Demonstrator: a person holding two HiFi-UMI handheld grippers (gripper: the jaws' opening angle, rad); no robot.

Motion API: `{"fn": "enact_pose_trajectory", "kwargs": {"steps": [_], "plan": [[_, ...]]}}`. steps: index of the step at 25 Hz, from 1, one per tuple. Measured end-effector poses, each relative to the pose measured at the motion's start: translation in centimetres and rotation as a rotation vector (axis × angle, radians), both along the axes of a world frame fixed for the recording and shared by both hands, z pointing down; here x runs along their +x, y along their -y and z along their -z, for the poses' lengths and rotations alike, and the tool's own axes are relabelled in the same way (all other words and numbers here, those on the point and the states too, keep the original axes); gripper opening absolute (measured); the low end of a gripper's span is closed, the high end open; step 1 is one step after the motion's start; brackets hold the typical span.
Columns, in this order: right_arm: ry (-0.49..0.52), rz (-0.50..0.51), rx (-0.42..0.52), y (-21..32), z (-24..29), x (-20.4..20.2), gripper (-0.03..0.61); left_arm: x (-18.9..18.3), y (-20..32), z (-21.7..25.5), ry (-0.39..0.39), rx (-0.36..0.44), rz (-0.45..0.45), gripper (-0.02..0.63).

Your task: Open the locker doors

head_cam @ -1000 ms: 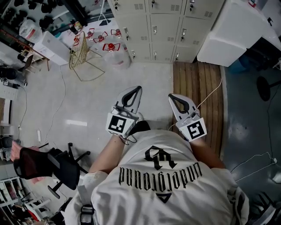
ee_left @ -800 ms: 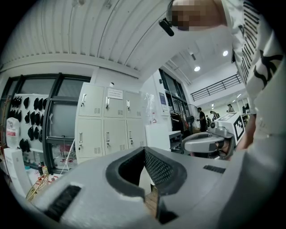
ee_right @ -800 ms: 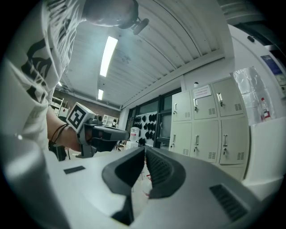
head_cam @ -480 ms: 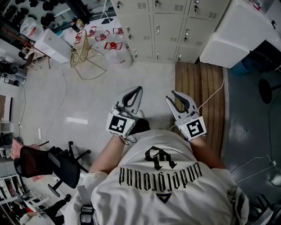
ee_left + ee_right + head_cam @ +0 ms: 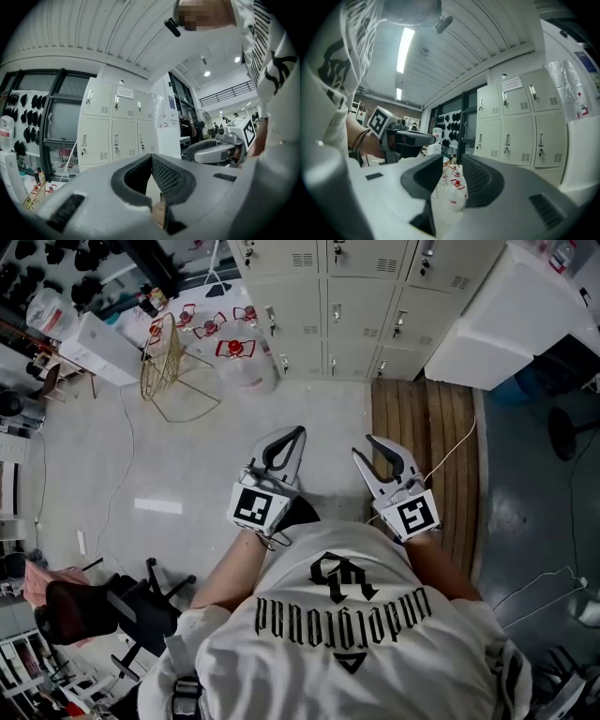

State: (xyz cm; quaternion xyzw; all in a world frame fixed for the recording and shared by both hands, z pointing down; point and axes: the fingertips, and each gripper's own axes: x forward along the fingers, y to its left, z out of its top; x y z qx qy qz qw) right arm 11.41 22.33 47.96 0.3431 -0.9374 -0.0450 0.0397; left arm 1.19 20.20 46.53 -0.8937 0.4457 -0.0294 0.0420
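Presently: lockers [image 5: 328, 306] well off, doors closed. Left tongs [image 5: 297, 431] clenched, empty; right tongs [image 5: 366, 447] just opening, empty. Line up squarely on one handle [image 5: 336, 312].

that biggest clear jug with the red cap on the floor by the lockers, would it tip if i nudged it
Probably not easily: the jug looks fairly broad for its height and stands upright on the flat floor. Its thin translucent walls would likely flex when squeezed. Its weight is uncertain, since the fill level can't be made out.
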Motion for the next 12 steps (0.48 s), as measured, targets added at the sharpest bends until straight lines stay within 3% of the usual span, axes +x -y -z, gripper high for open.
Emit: {"fn": "enact_pose_trajectory", "kwargs": {"steps": [12], "plan": [[-0.020,-0.048,-0.021,11.6,1.3,-11.8,0.137,-10.8,12.4,1.5,-0.031,-0.023,-0.066,0.006]]}}
